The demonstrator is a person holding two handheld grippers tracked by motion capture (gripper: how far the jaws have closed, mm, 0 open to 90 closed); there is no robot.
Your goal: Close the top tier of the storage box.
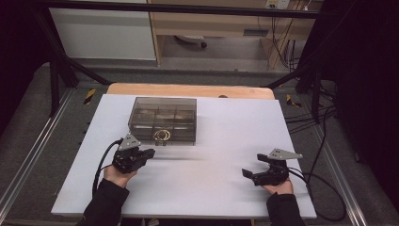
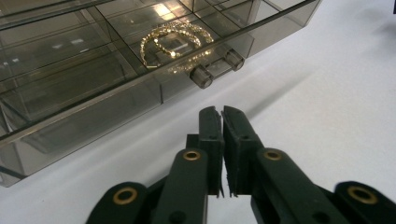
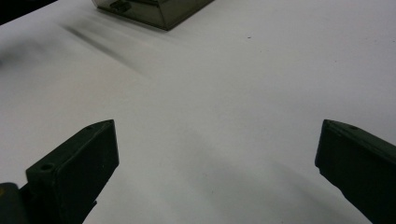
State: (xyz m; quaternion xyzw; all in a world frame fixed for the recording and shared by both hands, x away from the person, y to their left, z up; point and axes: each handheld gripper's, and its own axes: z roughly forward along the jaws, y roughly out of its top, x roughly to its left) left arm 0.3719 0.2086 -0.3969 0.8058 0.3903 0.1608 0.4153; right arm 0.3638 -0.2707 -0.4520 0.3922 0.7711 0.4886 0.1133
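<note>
A smoky clear plastic box (image 1: 163, 120) with several compartments stands on the white tabletop (image 1: 202, 183), toward the back left. Gold bracelets (image 1: 163, 135) lie in its front middle compartment; in the left gripper view the bracelets (image 2: 173, 39) glitter behind two small round knobs (image 2: 201, 76) on the box front (image 2: 93, 116). My left gripper (image 1: 149, 153) (image 2: 219, 112) rests just in front of the box, pointing at the knobs, jaws shut with nothing between them. My right gripper (image 1: 253, 165) (image 3: 217, 135) stands open over bare table at the front right, far from the box (image 3: 159, 9).
A wooden table edge (image 1: 188, 89) shows behind the white top. Black frame struts (image 1: 61, 70) and cables (image 1: 324, 141) run along both sides. Cables trail from each gripper toward the front edge. Bare white surface lies between the two grippers.
</note>
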